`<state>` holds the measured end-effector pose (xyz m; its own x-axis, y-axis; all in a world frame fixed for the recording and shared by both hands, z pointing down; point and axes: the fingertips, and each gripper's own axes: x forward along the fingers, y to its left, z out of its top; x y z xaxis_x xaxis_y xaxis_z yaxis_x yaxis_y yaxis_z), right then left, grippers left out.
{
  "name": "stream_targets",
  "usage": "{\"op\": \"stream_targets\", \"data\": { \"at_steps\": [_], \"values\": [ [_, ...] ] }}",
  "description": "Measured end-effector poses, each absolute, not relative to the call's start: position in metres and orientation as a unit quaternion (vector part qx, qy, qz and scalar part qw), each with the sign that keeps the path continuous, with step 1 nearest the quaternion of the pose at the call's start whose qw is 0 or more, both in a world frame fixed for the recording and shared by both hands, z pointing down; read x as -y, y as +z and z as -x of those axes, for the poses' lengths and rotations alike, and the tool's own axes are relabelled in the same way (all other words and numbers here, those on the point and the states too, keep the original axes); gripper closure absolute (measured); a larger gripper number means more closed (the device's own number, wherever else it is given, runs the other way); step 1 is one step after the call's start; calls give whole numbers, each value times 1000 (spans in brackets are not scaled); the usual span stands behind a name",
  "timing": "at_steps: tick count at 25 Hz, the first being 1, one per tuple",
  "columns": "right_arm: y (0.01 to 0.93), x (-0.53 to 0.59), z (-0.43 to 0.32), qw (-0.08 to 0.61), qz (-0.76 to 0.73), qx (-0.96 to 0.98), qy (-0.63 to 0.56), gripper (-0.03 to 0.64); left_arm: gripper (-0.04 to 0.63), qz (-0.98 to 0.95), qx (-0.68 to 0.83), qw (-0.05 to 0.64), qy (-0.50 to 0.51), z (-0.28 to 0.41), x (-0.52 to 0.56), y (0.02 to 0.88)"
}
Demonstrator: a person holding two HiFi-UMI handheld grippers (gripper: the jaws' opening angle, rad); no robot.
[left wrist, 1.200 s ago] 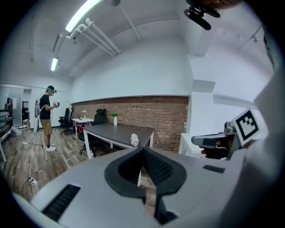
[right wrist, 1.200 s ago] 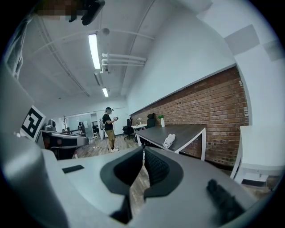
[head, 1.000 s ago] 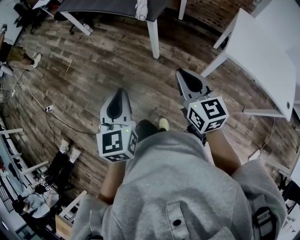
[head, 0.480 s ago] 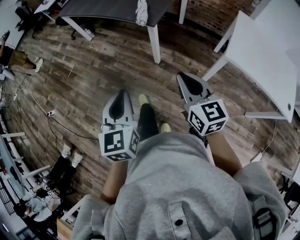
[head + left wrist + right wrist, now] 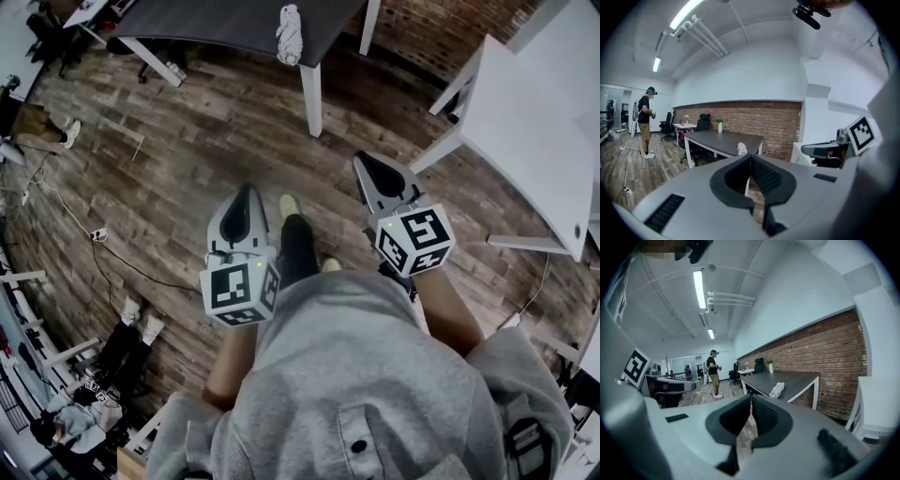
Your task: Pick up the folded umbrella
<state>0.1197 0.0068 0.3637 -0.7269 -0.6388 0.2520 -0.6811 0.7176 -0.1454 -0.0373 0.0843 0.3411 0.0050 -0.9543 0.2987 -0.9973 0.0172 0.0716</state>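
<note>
My left tool (image 5: pixel 246 187) and my right tool (image 5: pixel 360 159) are both clenched, with nothing between the jaws. The folded umbrella (image 5: pixel 289 33) lies on the dark surface (image 5: pixel 216 19), well apart from them.

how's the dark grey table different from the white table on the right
Colour: the dark grey table has a dark top, the white table a white one.
Load: the dark table carries the pale folded umbrella near its front corner; the white table's visible top shows nothing on it.
Place: the dark table stands straight ahead, the white table off to the right.
Both have white legs.
</note>
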Motion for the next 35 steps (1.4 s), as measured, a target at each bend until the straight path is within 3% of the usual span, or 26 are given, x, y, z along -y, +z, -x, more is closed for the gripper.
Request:
{"op": "stream_targets", "data": {
  "at_steps": [35],
  "values": [
    [379, 221, 18, 144, -407, 895, 111, 592, 583, -725, 660, 176, 83, 194, 155, 363]
  ]
}}
